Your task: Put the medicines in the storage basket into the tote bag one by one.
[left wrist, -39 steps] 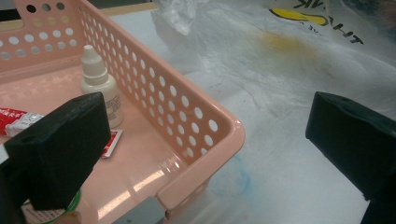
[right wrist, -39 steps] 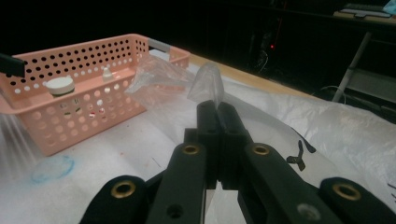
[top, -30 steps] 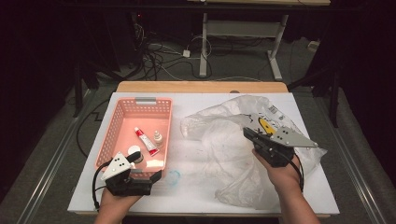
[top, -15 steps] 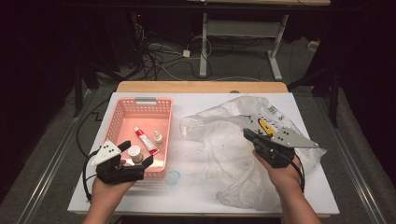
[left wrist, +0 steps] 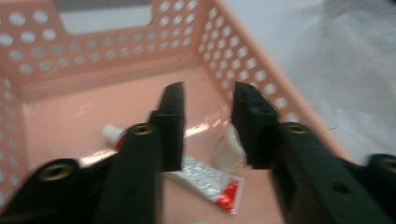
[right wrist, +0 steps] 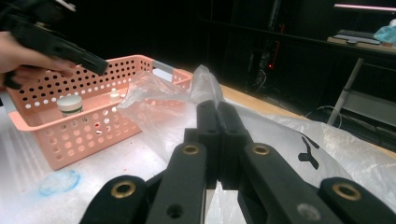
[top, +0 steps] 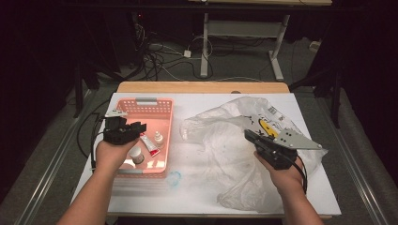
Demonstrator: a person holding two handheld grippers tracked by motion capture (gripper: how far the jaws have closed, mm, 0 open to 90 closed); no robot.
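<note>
left gripper [top: 133,127]: now up over the basket [top: 149,104], was at its 6 o'clock edge; jaws just narrowed, nothing between them
right gripper [top: 251,136]: same spot, clenched on the plastic bag [top: 220,140]

Pink perforated basket [top: 148,107], red-and-silver tube [left wrist: 205,181], clear plastic bag [top: 220,136], black hand-held grippers

Left gripper [top: 136,127] is up in my left hand [top: 112,152], forearm coming in from the lower left, fingers [left wrist: 173,121] pointing forward and tilted down. Jaws have just been closing; there's a narrow gap between the pads, nothing pinched. Right gripper [top: 248,134] sits low in my right hand [top: 284,176], forearm from the lower right, aimed up-left. Its fingers [right wrist: 208,135] are pressed flat together, pad to pad.
</note>
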